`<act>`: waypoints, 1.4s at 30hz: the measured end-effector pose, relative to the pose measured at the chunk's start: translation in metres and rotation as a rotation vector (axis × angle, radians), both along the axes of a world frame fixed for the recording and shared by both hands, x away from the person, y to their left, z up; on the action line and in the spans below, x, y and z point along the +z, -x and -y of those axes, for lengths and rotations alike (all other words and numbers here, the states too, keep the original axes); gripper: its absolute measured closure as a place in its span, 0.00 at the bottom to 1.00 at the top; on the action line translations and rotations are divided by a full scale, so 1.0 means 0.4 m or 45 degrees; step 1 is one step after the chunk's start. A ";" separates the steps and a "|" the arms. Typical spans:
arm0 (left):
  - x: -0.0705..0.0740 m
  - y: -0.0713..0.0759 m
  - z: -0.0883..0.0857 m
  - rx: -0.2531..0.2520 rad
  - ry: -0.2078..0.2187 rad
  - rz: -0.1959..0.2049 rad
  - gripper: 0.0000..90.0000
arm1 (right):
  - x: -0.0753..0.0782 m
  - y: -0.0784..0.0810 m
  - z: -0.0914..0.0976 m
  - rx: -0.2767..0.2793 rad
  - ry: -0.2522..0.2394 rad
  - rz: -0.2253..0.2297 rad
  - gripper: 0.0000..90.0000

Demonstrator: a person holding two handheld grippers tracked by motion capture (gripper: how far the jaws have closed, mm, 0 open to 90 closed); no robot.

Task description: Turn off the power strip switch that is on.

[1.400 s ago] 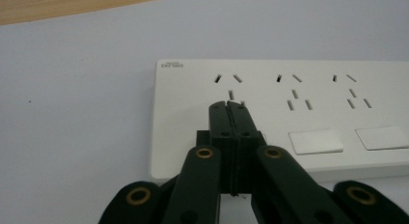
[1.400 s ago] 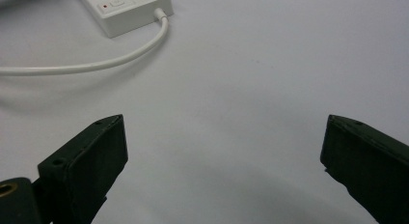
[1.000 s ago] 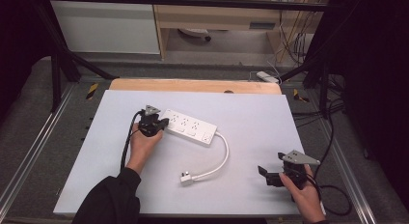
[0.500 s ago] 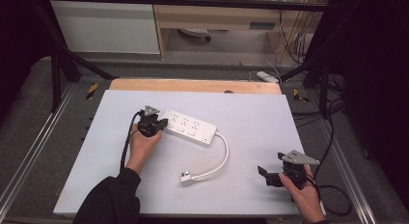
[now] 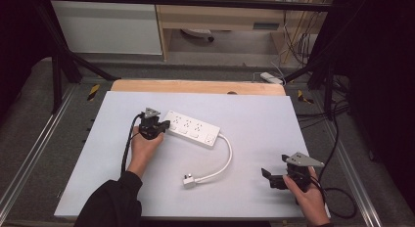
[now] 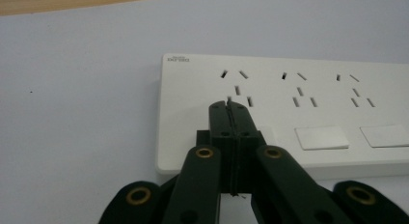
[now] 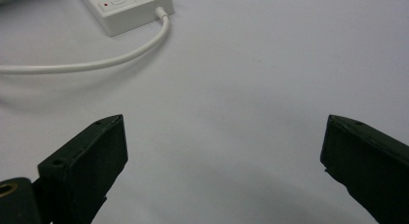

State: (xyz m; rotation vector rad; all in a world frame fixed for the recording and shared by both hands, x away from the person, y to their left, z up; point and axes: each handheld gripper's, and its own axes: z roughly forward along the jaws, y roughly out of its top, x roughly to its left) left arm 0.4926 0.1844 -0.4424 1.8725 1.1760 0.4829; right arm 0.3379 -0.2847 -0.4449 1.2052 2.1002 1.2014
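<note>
1. Two hand-held grippers working: left hand-held gripper [image 6: 229,105], jaws together, is pressing on the power strip [image 5: 192,128] at mid-table [image 5: 274,119], likely switching.
2. Right hand-held gripper [image 7: 224,151] is idling, jaws apart; next needing release.

The power strip [image 5: 190,128] lies on the counter [image 5: 254,114], left of centre, its long axis slanting from far-left to near-right; the left gripper [image 5: 164,124] sits at the strip's left end, its jaws closed together over the strip's top face beside the nearest socket group [image 6: 237,84]; the cord [image 5: 226,161] leaves the strip's right end, curves toward the near edge and bends back left, ending in the plug [image 5: 189,180], which lies on the counter nearer the person than the strip; the right gripper [image 5: 266,174] is near the counter's near-right corner, well apart from the strip, right of the plug, its jaws spread wide above bare counter.
</note>
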 end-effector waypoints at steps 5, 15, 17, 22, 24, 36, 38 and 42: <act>0.000 0.001 0.003 0.007 -0.012 0.006 1.00 | 0.000 0.000 0.000 0.001 -0.001 0.000 0.04; 0.002 0.001 0.004 0.010 -0.020 0.008 1.00 | 0.000 0.000 0.002 0.002 -0.004 0.003 0.04; 0.006 0.002 0.003 0.011 -0.014 0.019 1.00 | 0.000 -0.001 0.002 0.001 -0.004 0.005 0.04; 0.015 0.004 0.005 0.005 -0.010 0.035 1.00 | 0.000 -0.001 0.001 0.002 -0.004 0.005 0.04; 0.016 0.004 0.007 0.001 -0.004 0.040 1.00 | 0.001 0.000 0.001 0.002 -0.005 0.004 0.04; 0.026 0.005 0.016 -0.024 -0.002 0.065 1.00 | 0.001 0.000 0.002 0.000 -0.007 0.003 0.04; 0.029 0.005 0.018 -0.029 0.011 0.072 1.00 | 0.001 0.000 0.002 0.000 -0.008 0.003 0.04; 0.035 0.006 0.021 -0.025 0.025 0.101 0.89 | 0.001 0.000 0.002 0.000 -0.007 0.003 0.04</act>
